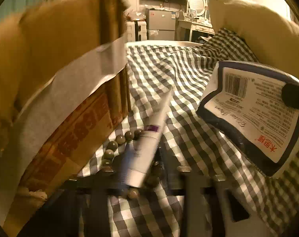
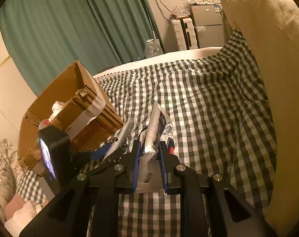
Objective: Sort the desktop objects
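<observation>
Right claw (image 2: 149, 154) clenched on blue-and-white plastic tissue pack (image 2: 155, 136), lifted above grey-checked bed cover (image 2: 208, 102). Left claw (image 1: 145, 169) in heavy shadow; grip state impossible to tell. White squeeze tube (image 1: 143, 144) and grey bead string (image 1: 118, 144) loose beside brown taped cardboard box (image 1: 60, 83). Box holding crumpled paper; sorting probably midway, three items left.

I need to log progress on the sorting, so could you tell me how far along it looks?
Done: the cardboard box already holds some items. In hand: the right gripper is shut on the tissue pack, lifted above the checkered blanket. Left: the white tube and bead bracelet lie beside the box, in front of the left gripper.
</observation>
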The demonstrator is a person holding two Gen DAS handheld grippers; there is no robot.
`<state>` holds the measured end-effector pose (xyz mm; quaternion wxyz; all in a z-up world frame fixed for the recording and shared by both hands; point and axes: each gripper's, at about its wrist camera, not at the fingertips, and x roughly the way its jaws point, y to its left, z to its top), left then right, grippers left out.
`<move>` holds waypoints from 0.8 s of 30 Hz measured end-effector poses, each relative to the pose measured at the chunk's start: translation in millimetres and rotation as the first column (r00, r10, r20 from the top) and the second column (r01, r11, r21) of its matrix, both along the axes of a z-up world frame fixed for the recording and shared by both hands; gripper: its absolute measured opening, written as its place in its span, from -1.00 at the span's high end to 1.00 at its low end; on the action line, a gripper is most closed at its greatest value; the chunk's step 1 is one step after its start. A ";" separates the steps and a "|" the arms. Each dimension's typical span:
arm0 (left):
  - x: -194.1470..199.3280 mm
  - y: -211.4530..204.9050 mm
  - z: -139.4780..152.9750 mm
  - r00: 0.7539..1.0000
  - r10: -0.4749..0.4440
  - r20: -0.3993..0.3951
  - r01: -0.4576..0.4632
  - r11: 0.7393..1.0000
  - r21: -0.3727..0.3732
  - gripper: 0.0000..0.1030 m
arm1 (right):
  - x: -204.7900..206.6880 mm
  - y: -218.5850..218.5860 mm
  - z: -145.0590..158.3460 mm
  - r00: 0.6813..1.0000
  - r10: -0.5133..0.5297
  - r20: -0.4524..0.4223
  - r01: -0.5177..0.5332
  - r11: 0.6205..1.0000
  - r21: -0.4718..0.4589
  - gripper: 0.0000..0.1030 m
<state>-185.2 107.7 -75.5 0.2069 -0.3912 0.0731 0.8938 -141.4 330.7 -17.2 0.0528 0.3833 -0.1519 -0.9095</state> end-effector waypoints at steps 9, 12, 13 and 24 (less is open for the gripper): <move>37.9 -18.1 23.3 0.998 0.019 -0.053 -0.016 0.998 0.061 0.64 | 7.4 1.2 11.3 0.998 0.037 -0.057 -0.042 0.994 -0.098 0.65; 59.4 -26.9 34.3 0.998 0.031 -0.053 -0.026 0.996 0.087 0.64 | 8.8 -5.4 7.6 0.996 0.088 -0.032 -0.091 0.987 -0.130 0.60; 66.4 -30.9 36.8 0.998 0.036 -0.052 -0.031 0.995 0.092 0.64 | 11.0 -10.0 5.3 0.996 0.091 -0.020 -0.093 0.989 -0.114 0.59; 116.9 -59.3 16.3 0.998 0.018 0.062 -0.022 0.997 0.068 0.64 | 25.2 -35.8 -22.0 0.990 0.111 0.090 -0.111 0.994 -0.009 -0.14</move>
